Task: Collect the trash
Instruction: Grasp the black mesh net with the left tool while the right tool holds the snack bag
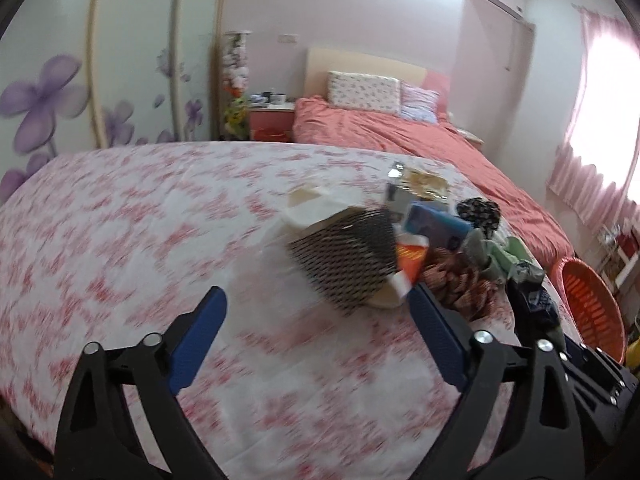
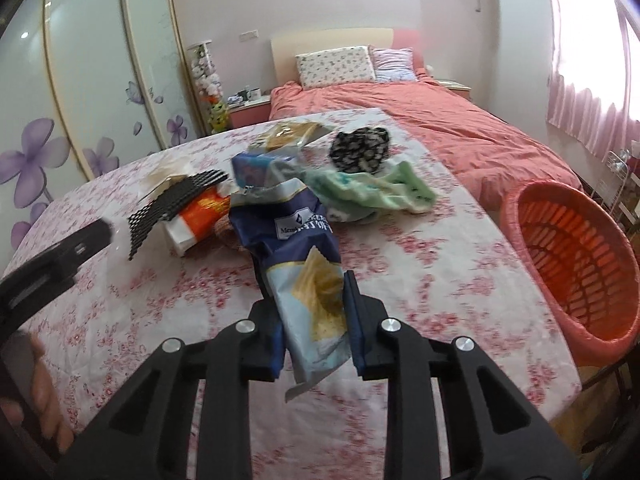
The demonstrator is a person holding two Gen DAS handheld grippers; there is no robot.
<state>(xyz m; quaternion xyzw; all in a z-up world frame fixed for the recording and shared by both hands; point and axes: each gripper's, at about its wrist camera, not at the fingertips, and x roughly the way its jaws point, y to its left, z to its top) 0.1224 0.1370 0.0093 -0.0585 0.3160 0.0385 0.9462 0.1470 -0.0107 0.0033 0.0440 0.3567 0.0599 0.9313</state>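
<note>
On the counter (image 2: 460, 280), covered in a pink-flowered cloth, litter lies heaped: a black mesh sleeve (image 2: 176, 208), an orange-and-white packet (image 2: 200, 216) just beside it, a light blue box (image 2: 252, 168), a mint-green cloth (image 2: 376, 192) and a black-and-white patterned cloth (image 2: 360, 148) beyond. An orange laundry basket (image 2: 576, 264) stands off the counter's right edge. The right tongs (image 2: 310, 300) are clenched on a navy and pale-blue chip bag (image 2: 300, 248), crumpled, with a yellow chip picture; its long axis runs from the tongs away toward the heap. The left tongs (image 1: 316, 312) stand released above the cloth, just short of the mesh sleeve, nothing between them.
</note>
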